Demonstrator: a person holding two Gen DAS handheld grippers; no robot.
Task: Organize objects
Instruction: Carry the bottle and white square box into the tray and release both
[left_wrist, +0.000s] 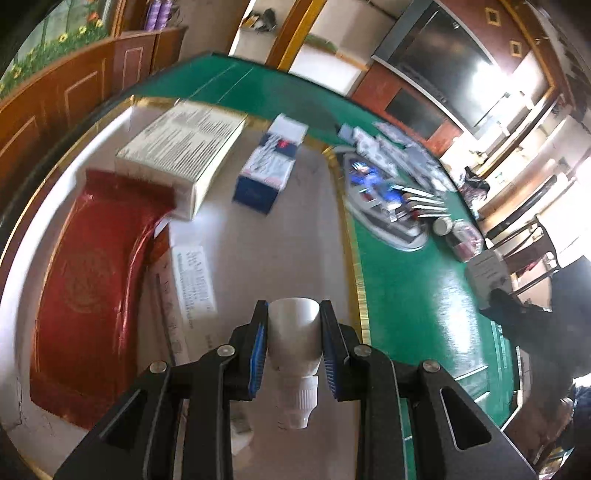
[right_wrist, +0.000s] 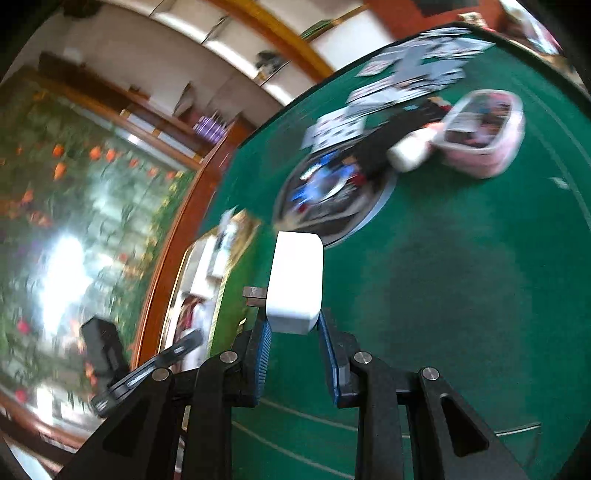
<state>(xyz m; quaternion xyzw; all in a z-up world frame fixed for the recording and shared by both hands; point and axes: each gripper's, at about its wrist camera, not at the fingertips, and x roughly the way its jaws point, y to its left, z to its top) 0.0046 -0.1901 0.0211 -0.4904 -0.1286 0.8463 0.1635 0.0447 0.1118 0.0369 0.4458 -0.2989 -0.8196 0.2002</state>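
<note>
Right, my left tongs (left_wrist: 293, 325) are pinching a small white bottle (left_wrist: 293, 343), blue pads pressed on either side of it, ribbed cap pointing back toward the camera and its base facing out. It hangs above a white tray (left_wrist: 258, 236) with a gold rim that sits on the green bench (left_wrist: 406, 280). In the tray I can see a red folder (left_wrist: 92, 280) at the left, a cream box (left_wrist: 184, 147) with printed text resting partly over its far end, and a blue and white carton (left_wrist: 267, 166) just beside that box. A printed sheet (left_wrist: 194, 280) lies flat next to the folder.

Over on the right wrist view, my right tongs (right_wrist: 293, 325) are clamped on a white rounded block (right_wrist: 295, 280), which stands up between the pads; two metal prongs (right_wrist: 254, 295) stick out from its left side. Below it is the green bench, everything blurred. Further off there is an oval dish (right_wrist: 332, 195) piled with blue and dark bits, a pink tub (right_wrist: 484, 133) to its right with a white bottle (right_wrist: 410, 153) lying against it, and grey and white sheets (right_wrist: 413, 74) spread near the far edge
</note>
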